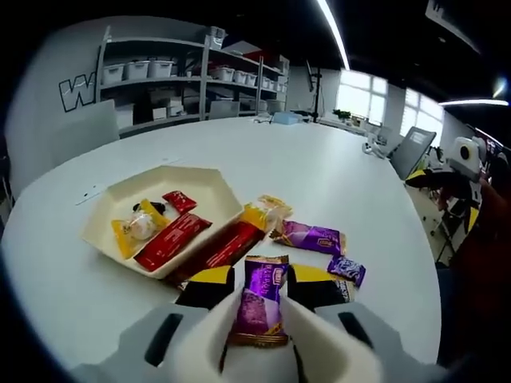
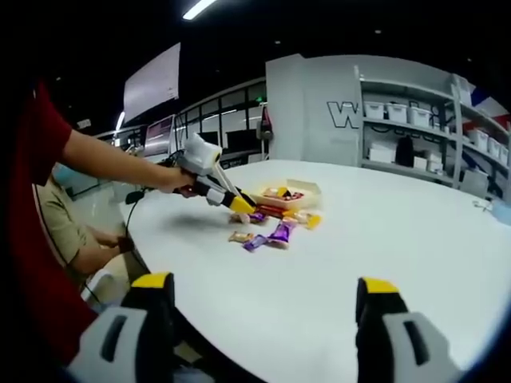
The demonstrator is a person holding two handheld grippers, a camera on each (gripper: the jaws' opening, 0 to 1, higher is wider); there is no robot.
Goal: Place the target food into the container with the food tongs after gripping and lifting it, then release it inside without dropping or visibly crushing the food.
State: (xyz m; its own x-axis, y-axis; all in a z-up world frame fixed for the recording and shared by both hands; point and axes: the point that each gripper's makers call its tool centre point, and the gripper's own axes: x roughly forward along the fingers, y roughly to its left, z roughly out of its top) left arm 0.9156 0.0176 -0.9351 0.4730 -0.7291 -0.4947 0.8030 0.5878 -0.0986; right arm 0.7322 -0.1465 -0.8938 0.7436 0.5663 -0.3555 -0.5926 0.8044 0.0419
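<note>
Purple foil-wrapped snack packet (image 1: pixel 259 307): pinched upright in white tongs (image 1: pixel 263 351) on left gripper (image 1: pixel 259 299), jaws clamped, near cream hexagonal paper tray (image 1: pixel 209 185) on white bench (image 1: pixel 319 171); light, crinkly, slippery, crushable; best held mid-body. Right gripper (image 2: pixel 263 307): jaws apart, empty

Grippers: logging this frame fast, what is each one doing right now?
Left gripper: shut on the purple snack packet, held through white tongs, near the container.
Right gripper: open, jaws wide apart, holding nothing.
</note>
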